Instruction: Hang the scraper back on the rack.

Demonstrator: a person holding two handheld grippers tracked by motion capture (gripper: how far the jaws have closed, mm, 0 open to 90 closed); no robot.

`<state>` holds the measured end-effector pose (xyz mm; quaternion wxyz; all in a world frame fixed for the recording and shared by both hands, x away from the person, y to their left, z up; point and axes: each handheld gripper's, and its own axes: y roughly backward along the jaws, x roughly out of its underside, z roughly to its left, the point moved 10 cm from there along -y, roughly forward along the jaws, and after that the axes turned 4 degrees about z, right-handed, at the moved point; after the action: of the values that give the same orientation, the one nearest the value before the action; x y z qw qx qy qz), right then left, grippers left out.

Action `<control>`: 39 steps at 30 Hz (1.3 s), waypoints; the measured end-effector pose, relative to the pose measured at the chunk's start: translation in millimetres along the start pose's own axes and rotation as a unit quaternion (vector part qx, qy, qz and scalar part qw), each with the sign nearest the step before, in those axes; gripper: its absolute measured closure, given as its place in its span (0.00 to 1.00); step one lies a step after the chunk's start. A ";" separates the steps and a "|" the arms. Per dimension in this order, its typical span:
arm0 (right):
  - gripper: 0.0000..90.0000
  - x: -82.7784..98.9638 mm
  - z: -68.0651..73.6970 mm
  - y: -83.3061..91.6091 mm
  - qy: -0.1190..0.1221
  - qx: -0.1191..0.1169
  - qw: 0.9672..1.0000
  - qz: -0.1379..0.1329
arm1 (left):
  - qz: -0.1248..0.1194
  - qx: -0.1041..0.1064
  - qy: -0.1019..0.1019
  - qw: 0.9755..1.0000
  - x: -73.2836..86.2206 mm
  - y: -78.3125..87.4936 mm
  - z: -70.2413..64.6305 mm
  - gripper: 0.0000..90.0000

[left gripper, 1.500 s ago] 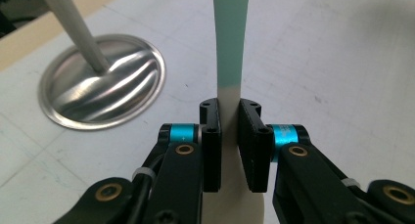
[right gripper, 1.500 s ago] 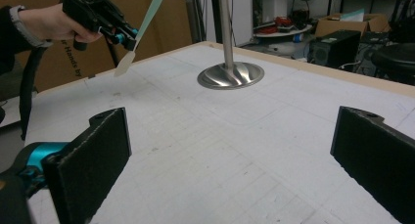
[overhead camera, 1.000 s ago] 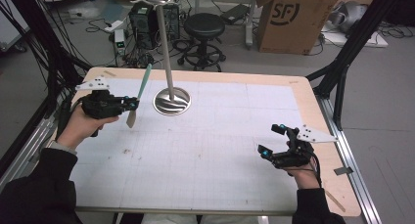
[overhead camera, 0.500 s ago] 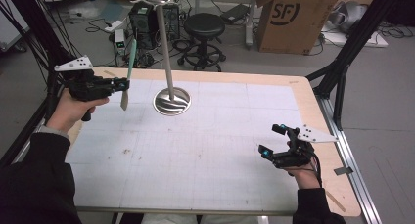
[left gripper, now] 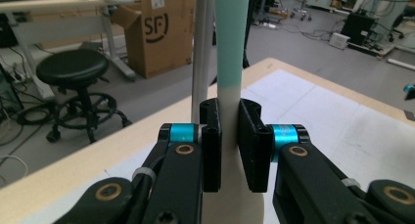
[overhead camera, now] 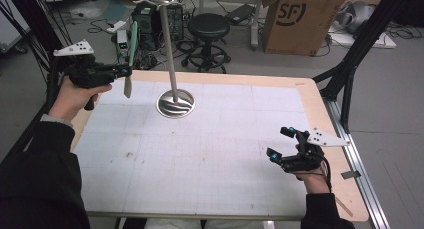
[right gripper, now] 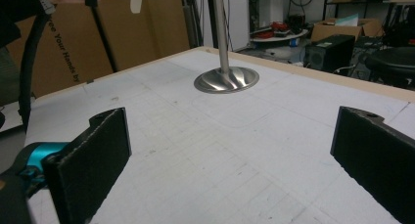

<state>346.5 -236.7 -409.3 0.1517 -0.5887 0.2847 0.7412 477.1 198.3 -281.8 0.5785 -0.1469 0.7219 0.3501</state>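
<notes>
A long utensil point(overhead camera: 132, 41), mint green above and cream below, stands nearly upright in the air above the table's far-left corner. My left gripper point(overhead camera: 125, 72) is shut on its cream part, and in the left gripper view the jaws press the utensil point(left gripper: 229, 43) from both sides. A metal stand with a round base point(overhead camera: 175, 103) and a thin pole point(overhead camera: 169, 49) rises just right of the utensil. My right gripper point(overhead camera: 279, 142) rests low at the table's right side, open, with nothing between its pads point(right gripper: 93, 158). Ahead of it stands the stand's base point(right gripper: 226, 80).
The white gridded mat point(overhead camera: 200, 154) covers the wooden table point(overhead camera: 320, 114). Behind the far edge are a black stool point(overhead camera: 207, 26), a cardboard box point(overhead camera: 300, 16) and floor cables. Black frame posts point(overhead camera: 350, 64) stand at the right.
My left gripper has lifted the utensil higher and carried it left and toward the far corner. The right gripper has stayed still.
</notes>
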 end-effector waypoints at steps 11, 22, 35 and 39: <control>0.01 -0.6 -2.0 6.2 -0.002 0.004 1.000 -0.006 | -0.022 -0.015 -0.004 1.000 -22.7 0.9 4.6 0.89; 0.01 -0.8 -3.3 8.5 0.002 0.011 1.000 -0.006 | -0.033 -0.026 -0.006 0.999 -34.3 2.5 9.3 0.89; 0.01 -2.1 -1.7 10.2 0.007 0.008 1.000 -0.005 | -0.039 -0.048 -0.003 0.998 -38.1 -1.3 14.9 0.89; 0.01 -2.2 -2.4 10.2 0.006 0.008 1.000 -0.006 | -0.039 -0.049 0.001 0.998 -37.2 -2.7 17.4 0.89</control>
<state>343.2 -245.9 -405.1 0.1589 -0.5938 0.2881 0.7343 502.1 200.9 -249.3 0.5834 -0.2038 0.6978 0.3622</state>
